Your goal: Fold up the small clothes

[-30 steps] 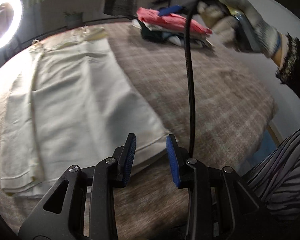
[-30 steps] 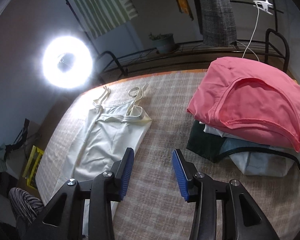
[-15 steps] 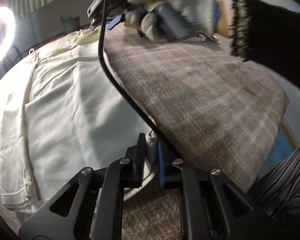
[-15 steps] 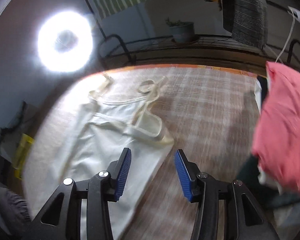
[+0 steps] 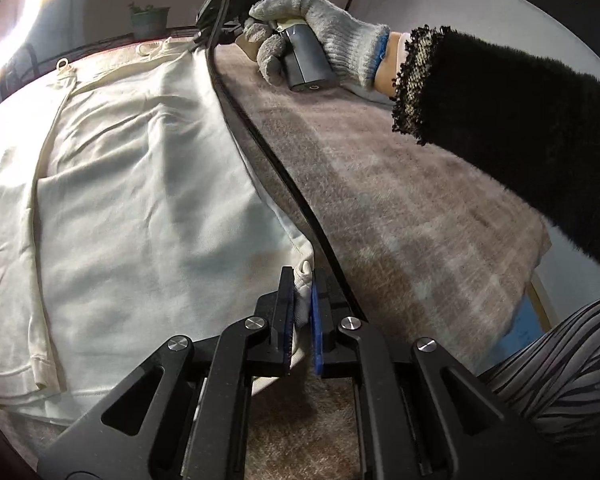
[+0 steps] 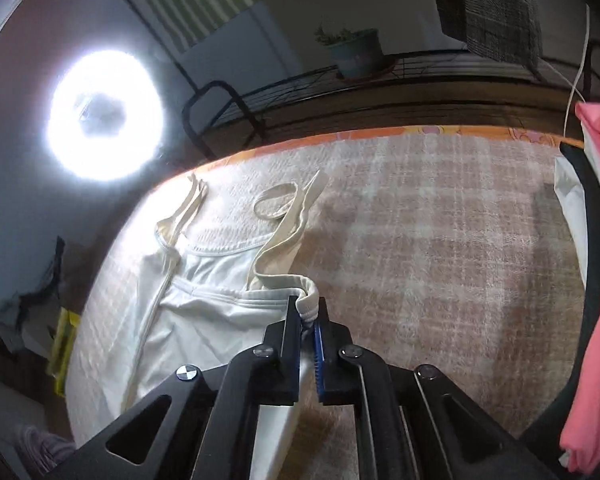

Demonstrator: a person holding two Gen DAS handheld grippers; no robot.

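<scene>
A cream strappy top (image 5: 140,200) lies flat on the plaid blanket (image 5: 400,208), its straps toward the far edge. My left gripper (image 5: 302,276) is shut on the top's near hem corner, with white cloth bunched between the blue pads. In the right wrist view the same cream top (image 6: 204,312) shows its neckline and straps. My right gripper (image 6: 309,308) is shut on the armhole edge at the base of the right strap. A gloved hand (image 5: 312,36) holds that right gripper at the top's far end in the left wrist view.
A pile of folded clothes with a pink garment (image 6: 596,280) on top sits at the blanket's right edge. A ring light (image 6: 104,116) glares at far left. A black cable (image 5: 268,152) runs along the top's right edge. A metal rack with a potted plant (image 6: 356,52) stands behind.
My right gripper came down and left from near the pink pile onto the top's strap corner and shut on it. My left gripper closed on the hem corner and has kept its place.
</scene>
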